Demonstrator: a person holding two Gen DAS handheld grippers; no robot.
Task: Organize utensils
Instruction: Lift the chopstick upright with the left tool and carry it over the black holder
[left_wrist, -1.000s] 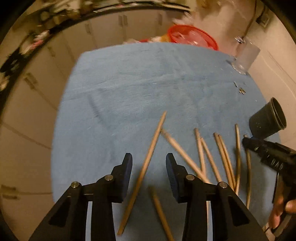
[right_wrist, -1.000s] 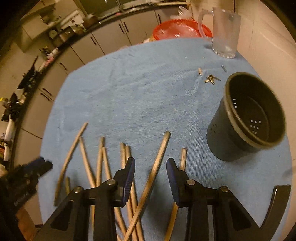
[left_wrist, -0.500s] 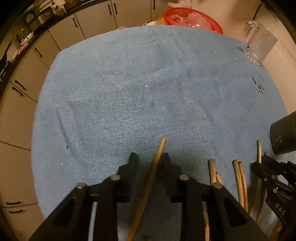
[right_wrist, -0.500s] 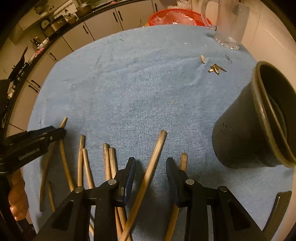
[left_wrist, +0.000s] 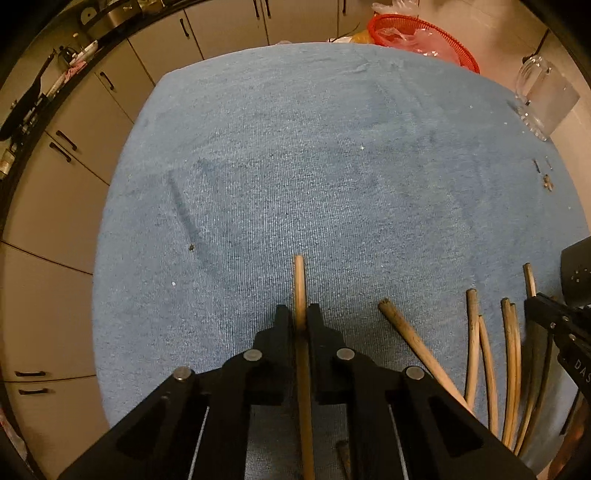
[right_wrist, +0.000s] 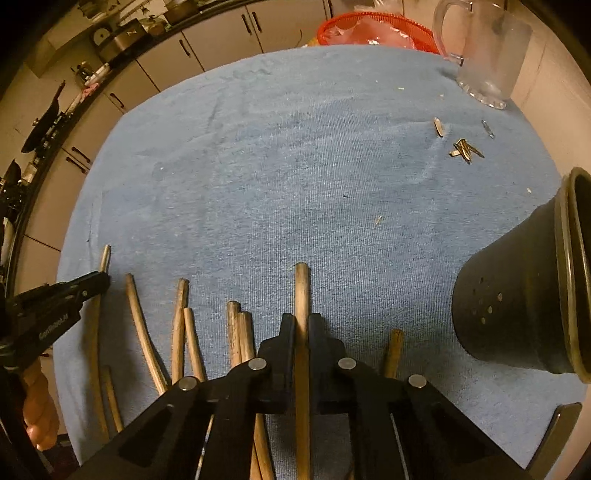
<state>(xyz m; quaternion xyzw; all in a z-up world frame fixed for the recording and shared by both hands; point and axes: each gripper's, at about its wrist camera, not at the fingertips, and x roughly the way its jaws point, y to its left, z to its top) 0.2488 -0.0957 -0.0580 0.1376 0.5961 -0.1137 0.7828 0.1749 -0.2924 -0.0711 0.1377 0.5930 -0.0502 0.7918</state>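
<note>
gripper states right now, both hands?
Left gripper: jaws closed on a wooden chopstick.
Right gripper: jaws closed on another wooden chopstick.

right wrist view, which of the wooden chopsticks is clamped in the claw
The chopstick running straight up the middle, its tip past the shut right claw. The others lie loose on the blue towel.
</note>
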